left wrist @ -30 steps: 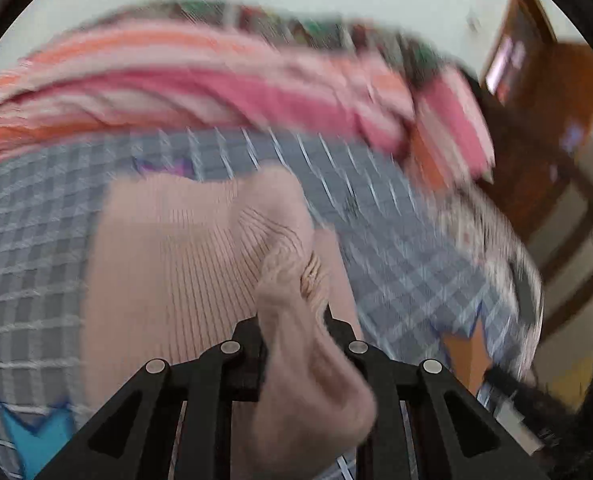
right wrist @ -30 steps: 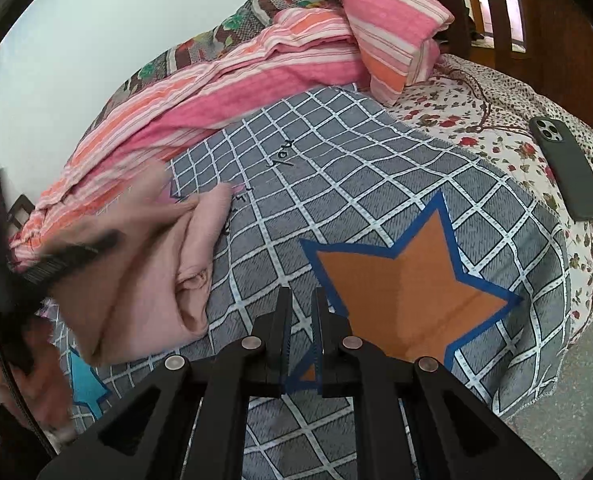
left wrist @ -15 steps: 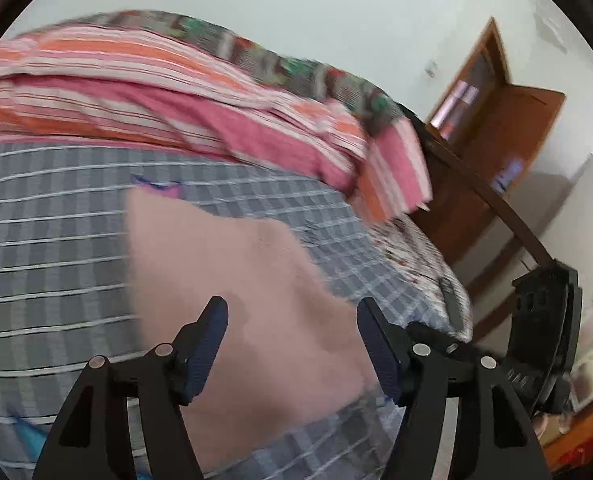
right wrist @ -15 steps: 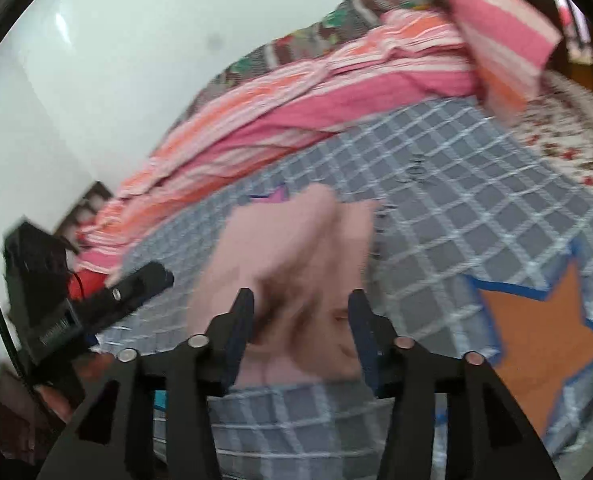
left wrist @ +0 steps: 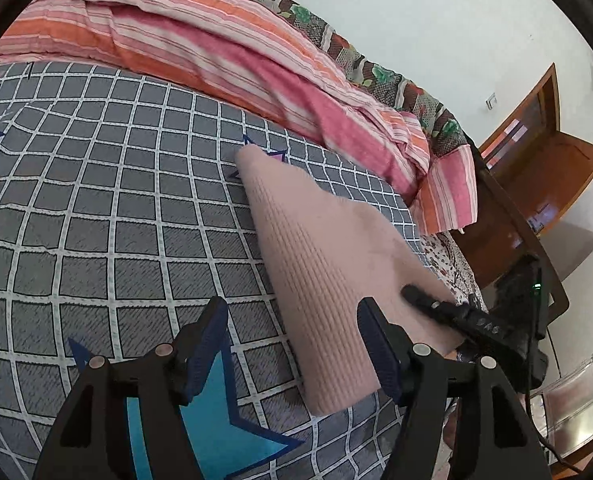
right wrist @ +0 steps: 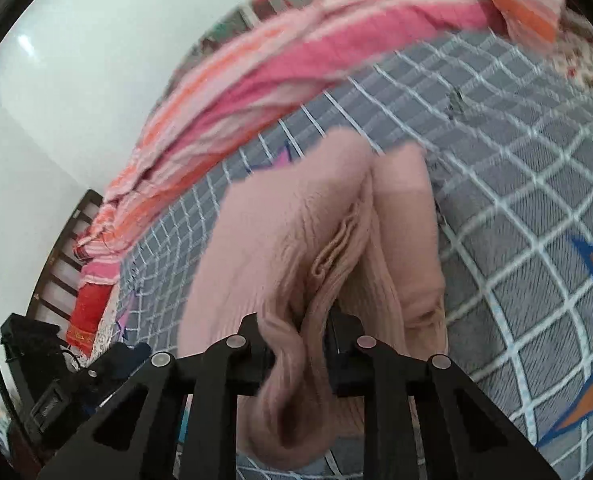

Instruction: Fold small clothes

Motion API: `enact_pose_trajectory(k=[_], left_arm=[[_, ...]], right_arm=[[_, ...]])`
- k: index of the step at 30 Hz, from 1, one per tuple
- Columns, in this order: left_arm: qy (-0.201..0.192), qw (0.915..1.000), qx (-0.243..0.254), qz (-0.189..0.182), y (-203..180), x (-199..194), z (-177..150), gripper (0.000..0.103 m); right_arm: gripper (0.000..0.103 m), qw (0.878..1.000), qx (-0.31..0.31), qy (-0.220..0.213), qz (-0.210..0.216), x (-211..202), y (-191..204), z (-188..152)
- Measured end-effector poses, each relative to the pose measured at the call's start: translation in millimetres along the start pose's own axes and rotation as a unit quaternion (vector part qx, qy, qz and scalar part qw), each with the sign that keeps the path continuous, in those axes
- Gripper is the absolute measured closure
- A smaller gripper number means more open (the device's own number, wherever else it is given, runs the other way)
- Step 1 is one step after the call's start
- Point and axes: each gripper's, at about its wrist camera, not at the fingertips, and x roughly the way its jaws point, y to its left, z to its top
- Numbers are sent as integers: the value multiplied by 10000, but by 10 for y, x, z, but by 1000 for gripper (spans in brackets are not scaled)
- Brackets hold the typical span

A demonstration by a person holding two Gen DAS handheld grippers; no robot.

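Two views, one pink ribbed garment [left wrist: 328,280] on the grey checked blanket [left wrist: 96,208]. Left wrist view: left gripper [left wrist: 296,344] at lower centre, jaws wide apart with nothing pinched, the garment's near edge crossing the gap by the right-hand finger; right gripper [left wrist: 416,294] reaches in from the right, tip on the cloth, jaws not readable here. Right wrist view alone shows its grip: right gripper [right wrist: 300,338] closing, a bunched fold of the garment [right wrist: 296,240] pressed between the fingers. Striped pink bedding [left wrist: 224,44] runs across the top.
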Motion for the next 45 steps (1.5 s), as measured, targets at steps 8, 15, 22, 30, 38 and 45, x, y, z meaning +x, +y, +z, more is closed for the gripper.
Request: enact_pose_trajectory(k=[8,15,22,30,38,45], left_arm=[[138,9998,102,-41,-21,75,-44,38],[351,9992,202,38,-138,260,-86,38],[376,9990,226,-62,-267,371,-66,38],[255,9994,200,-88,-186,253,-43,38],[32,9999,-22,-114,-32,36,-26,38],[-191,9996,-197,55,218,-240,-34,38]], right_arm=[[86,9982,-89,-566,-167,-272,-227,-167],[60,9981,-244,-378,-413,-291,-320,-99],[44,9994,-77,9,-328,-19,-451,200],[30,9978,372,503,209,372,-684,326],[65,9974,56,707,97,387,-441,393],[68,9984,-397,397,-16,54,454,527]])
